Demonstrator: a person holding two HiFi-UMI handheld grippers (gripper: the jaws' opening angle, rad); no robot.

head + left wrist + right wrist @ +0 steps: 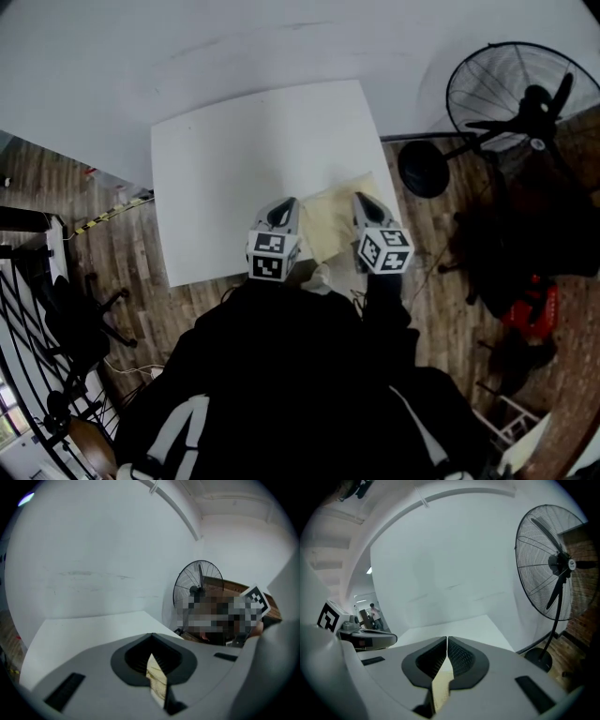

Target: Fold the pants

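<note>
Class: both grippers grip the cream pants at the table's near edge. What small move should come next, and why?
Probably lift the left gripper and right gripper together, carrying the held edge forward over the table. Each is shut on cream fabric, and the pants lie by its near right corner with bare tabletop beyond.

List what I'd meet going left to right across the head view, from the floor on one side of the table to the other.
Black office chair → left gripper → cream pants → right gripper → standing fan.
</note>
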